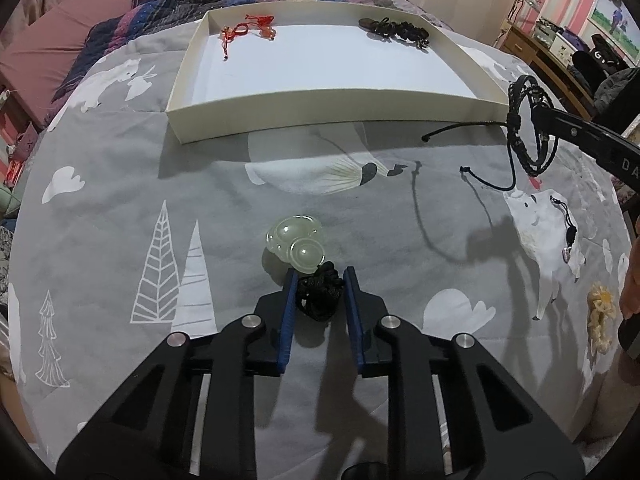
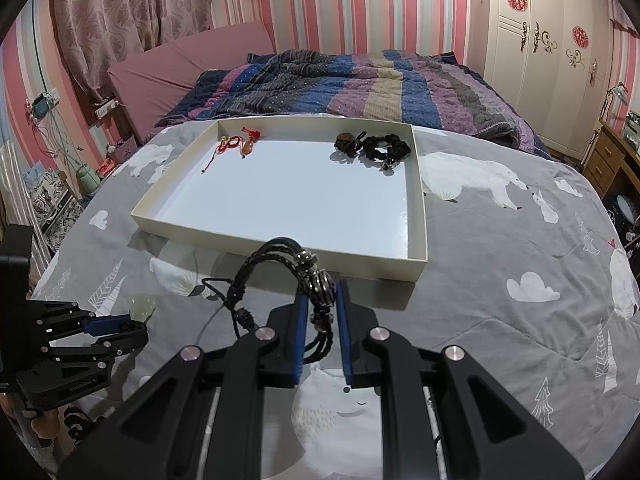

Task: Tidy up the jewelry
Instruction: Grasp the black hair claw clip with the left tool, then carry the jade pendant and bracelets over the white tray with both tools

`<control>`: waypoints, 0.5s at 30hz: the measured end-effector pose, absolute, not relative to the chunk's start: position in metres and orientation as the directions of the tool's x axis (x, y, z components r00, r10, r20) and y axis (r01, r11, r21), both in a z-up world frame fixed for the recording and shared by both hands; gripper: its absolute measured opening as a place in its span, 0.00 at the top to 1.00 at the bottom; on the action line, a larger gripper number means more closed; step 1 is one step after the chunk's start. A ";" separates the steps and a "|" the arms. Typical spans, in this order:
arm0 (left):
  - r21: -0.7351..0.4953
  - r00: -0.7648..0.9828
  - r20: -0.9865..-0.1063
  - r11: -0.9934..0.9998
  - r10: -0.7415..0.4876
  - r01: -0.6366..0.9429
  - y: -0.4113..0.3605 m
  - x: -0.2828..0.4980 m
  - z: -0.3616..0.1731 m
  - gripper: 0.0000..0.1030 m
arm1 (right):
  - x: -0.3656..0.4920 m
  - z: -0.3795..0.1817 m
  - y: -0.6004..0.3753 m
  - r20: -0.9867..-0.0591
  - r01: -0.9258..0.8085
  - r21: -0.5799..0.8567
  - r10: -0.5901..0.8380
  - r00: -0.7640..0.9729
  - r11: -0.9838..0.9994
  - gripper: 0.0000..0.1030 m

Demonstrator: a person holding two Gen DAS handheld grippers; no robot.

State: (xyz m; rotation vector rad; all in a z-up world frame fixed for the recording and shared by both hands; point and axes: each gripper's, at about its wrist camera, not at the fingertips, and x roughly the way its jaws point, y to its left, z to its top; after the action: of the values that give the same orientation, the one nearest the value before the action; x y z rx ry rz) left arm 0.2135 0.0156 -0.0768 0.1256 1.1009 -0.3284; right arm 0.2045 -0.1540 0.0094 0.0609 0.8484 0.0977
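The left gripper [image 1: 319,286] straddles the pale jade pendant's black cord bundle [image 1: 318,295] (not yet pinched); it should squeeze the cord, while the right gripper [image 2: 322,300] grips the black braided leather bracelet [image 2: 286,264].

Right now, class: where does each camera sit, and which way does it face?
Left wrist: on the left gripper, facing down at the bed; its fingers flank the pendant's cord.
Right wrist: on the right gripper, facing the tray; its fingers clamp a bracelet.
Shared: tray, bracelet, pendant.
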 end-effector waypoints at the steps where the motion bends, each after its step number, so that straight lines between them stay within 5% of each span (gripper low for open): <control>1: -0.062 0.419 -0.886 0.946 -0.199 0.319 0.017 0.213 -0.075 0.80 | 0.204 0.009 -0.154 -0.746 -0.062 0.094 0.111 0.657 0.994 0.86; 15: -0.071 0.542 -0.805 0.947 -0.239 0.313 0.028 0.219 -0.014 0.81 | 0.208 0.021 -0.154 -0.732 -0.061 0.084 0.103 0.674 0.995 0.86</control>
State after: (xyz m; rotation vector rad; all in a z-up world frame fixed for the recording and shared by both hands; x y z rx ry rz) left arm 0.2188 0.0282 -0.0137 0.0846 0.9426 -0.3280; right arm 0.2081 -0.1535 0.0210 0.0542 0.8268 0.0921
